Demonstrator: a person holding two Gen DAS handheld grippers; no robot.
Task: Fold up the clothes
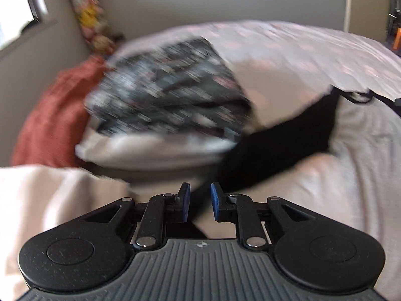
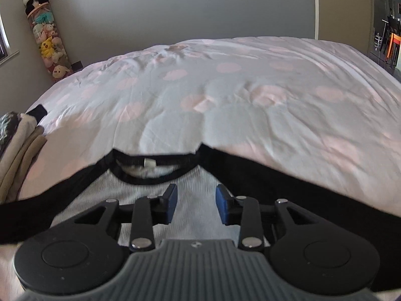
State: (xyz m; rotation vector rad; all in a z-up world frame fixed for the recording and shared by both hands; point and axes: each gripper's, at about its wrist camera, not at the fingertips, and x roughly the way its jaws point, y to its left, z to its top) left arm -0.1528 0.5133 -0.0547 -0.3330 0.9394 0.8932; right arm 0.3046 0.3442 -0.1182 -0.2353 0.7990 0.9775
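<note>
Both wrist views angled down, close over bed (image 2: 250, 87) (shared), facing wall (image 2: 175, 5)

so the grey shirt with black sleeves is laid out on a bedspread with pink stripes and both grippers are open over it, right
Not stripes: the right wrist view shows the bedspread has large pink dots. The rest holds: the grey shirt with black sleeves lies on it, with the left gripper and right gripper open, nothing between their jaws.

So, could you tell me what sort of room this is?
Most likely a bedroom: a wide bed under a pink-spotted cover, a tall tube of plush toys in the corner, and folded clothes stacked on the bed.
</note>
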